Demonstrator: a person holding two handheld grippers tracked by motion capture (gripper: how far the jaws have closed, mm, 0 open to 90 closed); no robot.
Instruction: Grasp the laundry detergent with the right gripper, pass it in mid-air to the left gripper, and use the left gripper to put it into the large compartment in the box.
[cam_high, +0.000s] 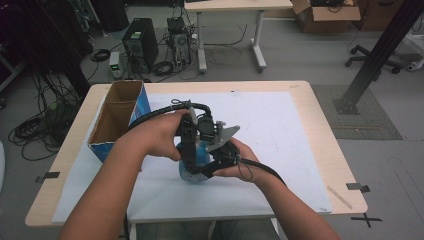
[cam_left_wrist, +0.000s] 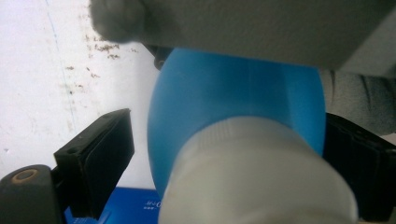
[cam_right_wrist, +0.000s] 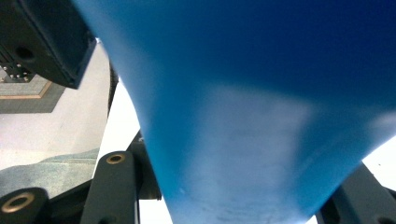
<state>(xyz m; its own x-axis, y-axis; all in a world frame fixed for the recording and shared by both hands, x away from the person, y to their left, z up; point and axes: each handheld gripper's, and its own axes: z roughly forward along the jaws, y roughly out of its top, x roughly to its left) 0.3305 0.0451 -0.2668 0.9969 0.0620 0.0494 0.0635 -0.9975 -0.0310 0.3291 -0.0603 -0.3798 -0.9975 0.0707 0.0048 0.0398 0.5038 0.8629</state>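
A blue bottle (cam_high: 196, 161) with a white cap is held low over the white mat at the middle of the table. My right gripper (cam_high: 204, 172) comes in from the right and is shut on its blue body (cam_right_wrist: 257, 116), which sits between the jaws of my right gripper (cam_right_wrist: 238, 193). From above, my left gripper (cam_high: 188, 162) points down over the cap end. In the left gripper view the white cap (cam_left_wrist: 257, 182) and blue shoulder (cam_left_wrist: 233, 102) lie between the jaws of my left gripper (cam_left_wrist: 231, 140). The left pad (cam_left_wrist: 105, 161) stands clear of the cap, with a gap showing.
An open cardboard box (cam_high: 117, 117) with a blue side stands at the table's left edge. The white mat (cam_high: 280, 135) covers most of the tabletop. A thin wooden stick (cam_high: 339, 196) lies near the front right corner.
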